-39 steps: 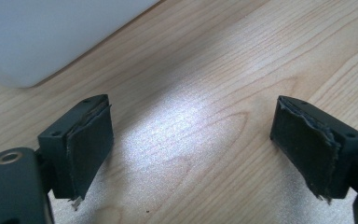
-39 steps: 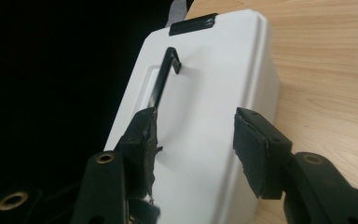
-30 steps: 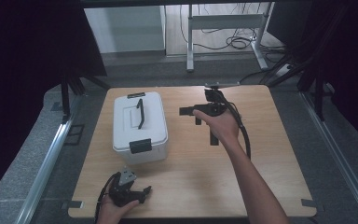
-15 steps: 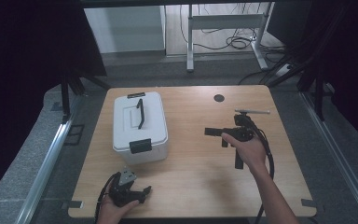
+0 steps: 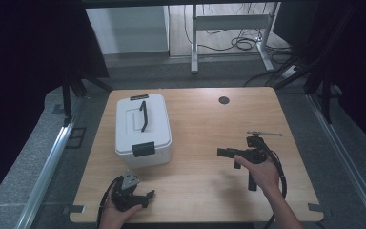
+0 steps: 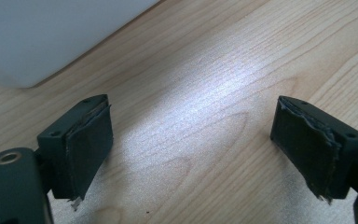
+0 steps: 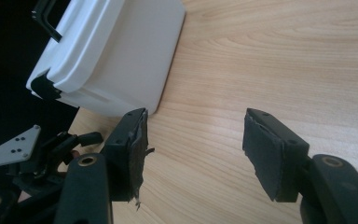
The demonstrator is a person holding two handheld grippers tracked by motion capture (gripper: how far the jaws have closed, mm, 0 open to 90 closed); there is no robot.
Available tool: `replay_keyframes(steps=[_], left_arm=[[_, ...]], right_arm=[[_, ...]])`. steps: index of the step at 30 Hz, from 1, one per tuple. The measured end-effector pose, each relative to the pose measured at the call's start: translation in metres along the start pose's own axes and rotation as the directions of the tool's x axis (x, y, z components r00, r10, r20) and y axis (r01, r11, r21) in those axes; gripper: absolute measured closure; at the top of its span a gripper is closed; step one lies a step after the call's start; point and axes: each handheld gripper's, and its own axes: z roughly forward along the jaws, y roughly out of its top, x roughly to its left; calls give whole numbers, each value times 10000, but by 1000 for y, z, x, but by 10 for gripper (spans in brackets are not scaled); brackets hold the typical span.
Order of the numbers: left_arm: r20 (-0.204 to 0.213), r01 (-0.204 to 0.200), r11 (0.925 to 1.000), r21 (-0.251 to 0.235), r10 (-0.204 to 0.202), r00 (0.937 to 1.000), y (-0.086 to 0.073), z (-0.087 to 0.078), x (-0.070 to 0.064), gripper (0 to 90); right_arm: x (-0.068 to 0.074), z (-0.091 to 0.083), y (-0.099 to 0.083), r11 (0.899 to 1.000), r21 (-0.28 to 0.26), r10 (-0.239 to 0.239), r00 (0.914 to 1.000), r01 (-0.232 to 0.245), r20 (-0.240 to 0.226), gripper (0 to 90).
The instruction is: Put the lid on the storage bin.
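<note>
On the wooden tabletop (image 5: 195,124), both hand-held grippers, left (image 5: 145,196) and right (image 5: 221,152), gape empty; latched white storage box (image 5: 143,129) stands untouched.

The table (image 5: 195,124) is pale wood with a smooth top that shines a little. The white box (image 5: 143,130) looks like smooth plastic, with a black plastic handle (image 5: 143,115) and latch (image 5: 143,149). The gripper pads (image 6: 93,144) are matt black, rough and torn at the edges.
</note>
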Motion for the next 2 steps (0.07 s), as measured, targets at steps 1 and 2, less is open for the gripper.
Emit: replay_keyframes(steps=[1,2], left_arm=[[-2,-9,10000,0,9,10000,0,0,0,125],[9,-20,10000,17,20,10000,1,1,1,124]], right_arm=[[0,0,0,10000,-20,-15,10000,15,-4,402],[0,0,0,10000,-17,-34,10000,34,8,402]])
